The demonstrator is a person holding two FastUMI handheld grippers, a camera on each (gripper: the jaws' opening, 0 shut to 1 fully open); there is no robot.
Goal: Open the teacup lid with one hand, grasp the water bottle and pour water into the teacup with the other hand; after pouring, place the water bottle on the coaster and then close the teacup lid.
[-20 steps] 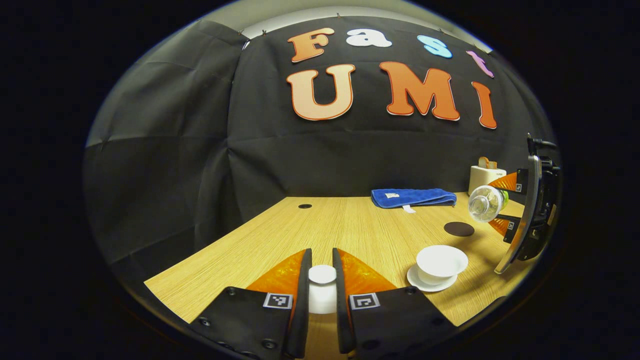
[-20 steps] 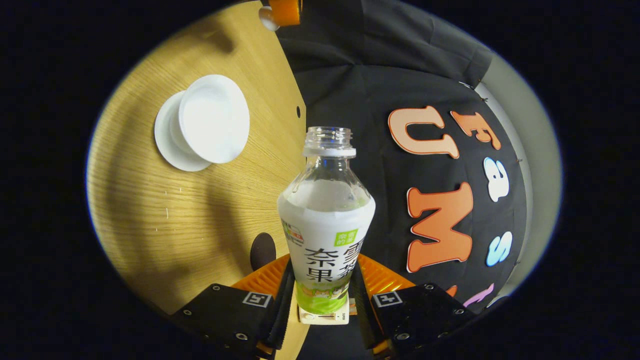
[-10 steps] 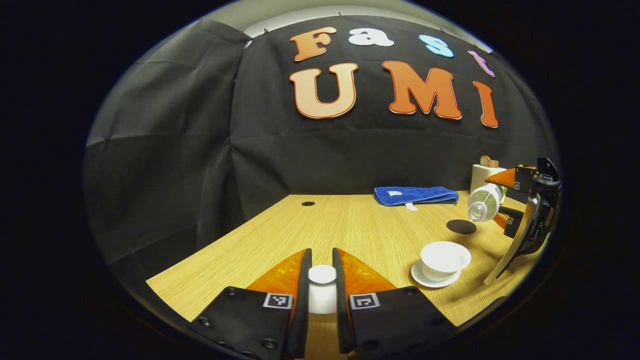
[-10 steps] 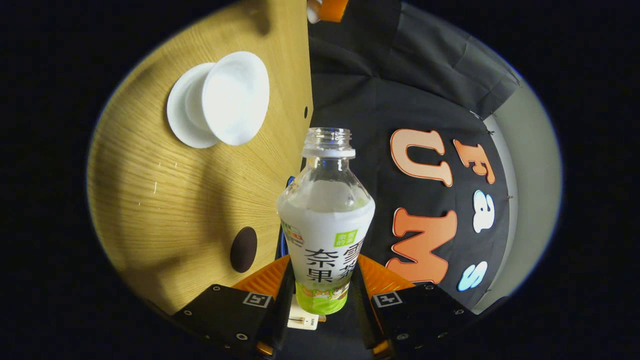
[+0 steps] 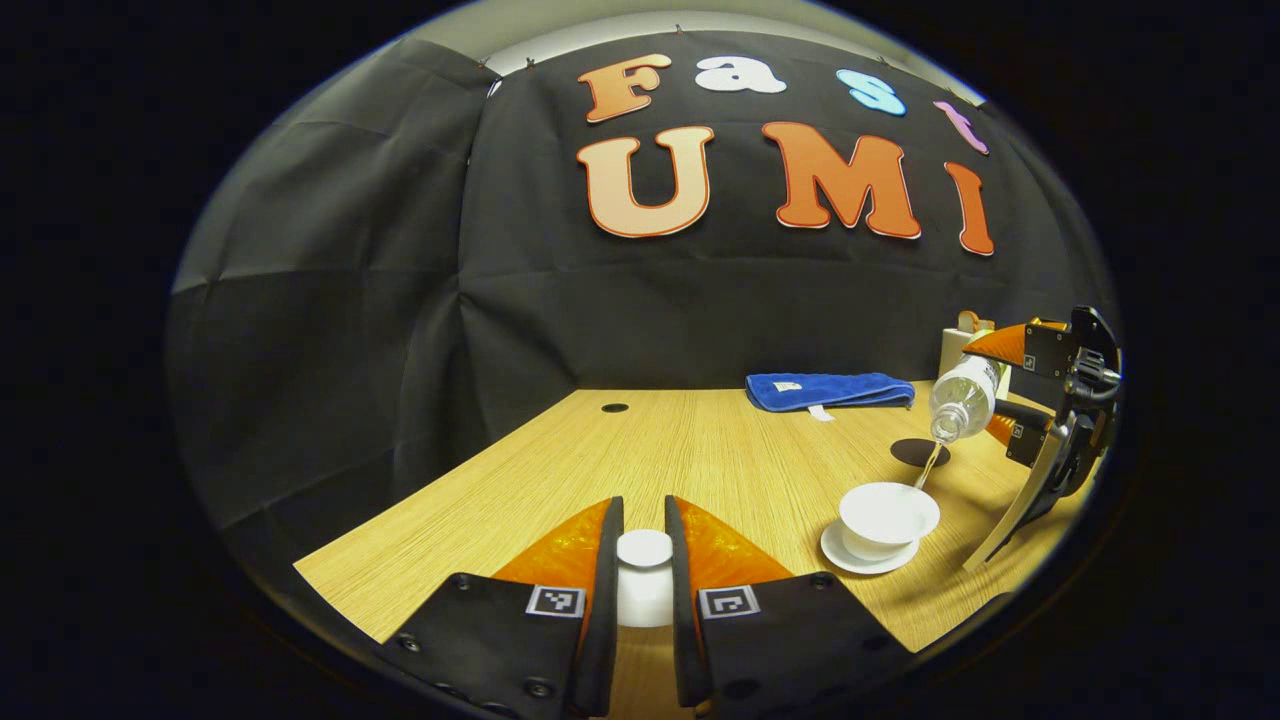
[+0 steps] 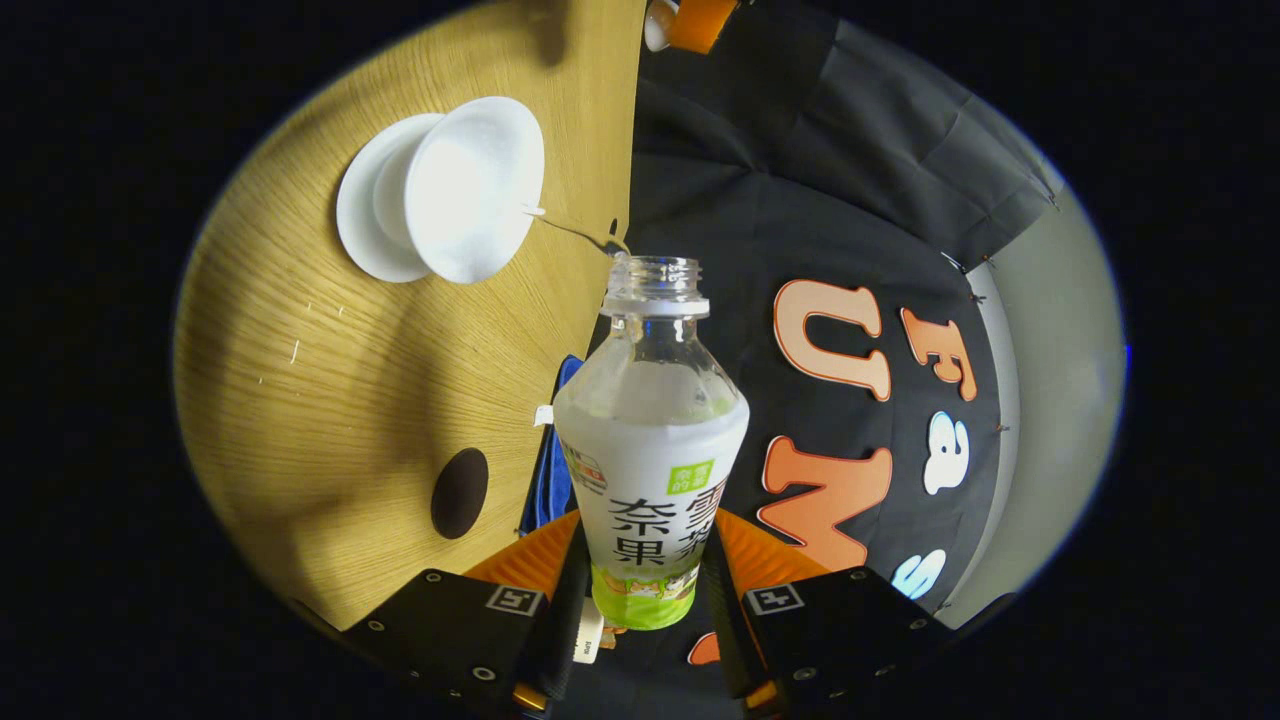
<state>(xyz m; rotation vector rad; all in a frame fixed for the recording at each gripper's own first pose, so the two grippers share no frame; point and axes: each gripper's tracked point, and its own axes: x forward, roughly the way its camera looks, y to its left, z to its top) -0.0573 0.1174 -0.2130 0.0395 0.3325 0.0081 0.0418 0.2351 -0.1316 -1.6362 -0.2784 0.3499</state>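
The right gripper (image 6: 640,590) clamps its jaws on the bottle (image 6: 650,450), tipped so a thin stream reaches the teacup (image 5: 888,512) on its saucer. The left gripper (image 5: 643,580) pinches the lid (image 5: 644,570) aside (clear of the pour), the coaster (image 5: 918,452) waiting beyond the teacup on the surface (image 5: 700,450).

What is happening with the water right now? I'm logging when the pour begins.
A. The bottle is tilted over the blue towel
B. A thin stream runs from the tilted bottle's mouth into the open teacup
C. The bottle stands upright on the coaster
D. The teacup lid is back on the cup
B: the right gripper tilts the water bottle, and a thin stream falls from its mouth into the uncovered teacup; the left gripper holds the lid aside.
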